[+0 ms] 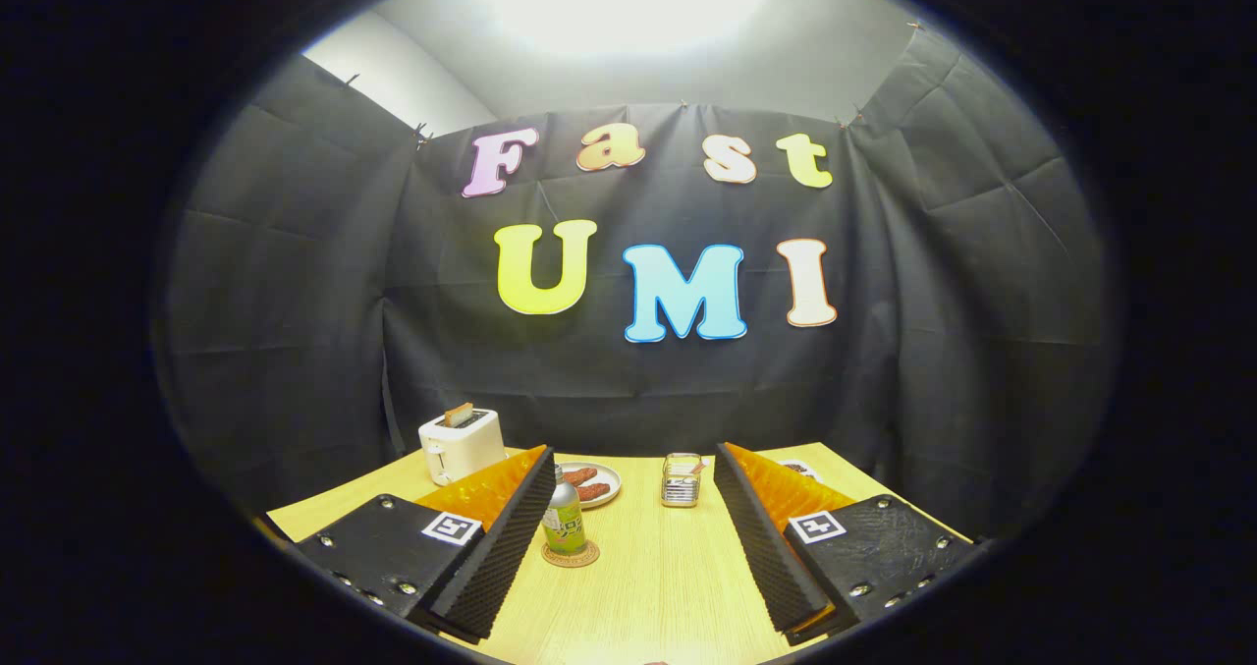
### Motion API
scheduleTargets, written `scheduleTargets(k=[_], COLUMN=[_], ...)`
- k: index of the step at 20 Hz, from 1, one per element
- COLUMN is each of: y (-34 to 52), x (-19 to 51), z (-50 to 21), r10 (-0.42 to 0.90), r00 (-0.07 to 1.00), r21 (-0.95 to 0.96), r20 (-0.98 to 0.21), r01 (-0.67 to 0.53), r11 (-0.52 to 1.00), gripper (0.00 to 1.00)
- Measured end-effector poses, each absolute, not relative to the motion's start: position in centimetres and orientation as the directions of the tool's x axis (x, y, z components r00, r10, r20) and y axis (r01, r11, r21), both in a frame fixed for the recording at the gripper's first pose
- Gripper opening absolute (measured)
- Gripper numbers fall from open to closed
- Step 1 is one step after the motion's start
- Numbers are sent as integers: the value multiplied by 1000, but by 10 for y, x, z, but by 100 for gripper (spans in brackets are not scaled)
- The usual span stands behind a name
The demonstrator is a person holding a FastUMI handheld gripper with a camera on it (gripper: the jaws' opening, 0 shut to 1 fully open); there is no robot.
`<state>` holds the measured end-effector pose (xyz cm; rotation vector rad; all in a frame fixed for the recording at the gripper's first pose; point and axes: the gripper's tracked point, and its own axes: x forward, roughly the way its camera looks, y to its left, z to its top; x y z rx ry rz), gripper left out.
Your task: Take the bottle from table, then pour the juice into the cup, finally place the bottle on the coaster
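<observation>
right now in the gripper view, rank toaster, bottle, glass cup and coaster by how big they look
1. toaster
2. bottle, on the coaster
3. glass cup
4. coaster, mostly covered

The toaster stands farther off, so true sizes are unsure. Gripper jaws open.

Bright overhead glare, dim cloth walls, fisheye-bent edges, sharp centre

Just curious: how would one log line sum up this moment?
gripper: open, empty | bottle: upright on coaster, by left finger | cup: beyond | table
</observation>
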<state>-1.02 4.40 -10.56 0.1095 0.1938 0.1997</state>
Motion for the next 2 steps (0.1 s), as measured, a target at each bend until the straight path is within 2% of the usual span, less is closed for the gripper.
scheduleTargets(k=[2], y=[39], x=[-11], z=[-103], r10=[203], r00=[964], r21=[138], r20=[-172], r01=[-180], r11=[974], gripper=[98])
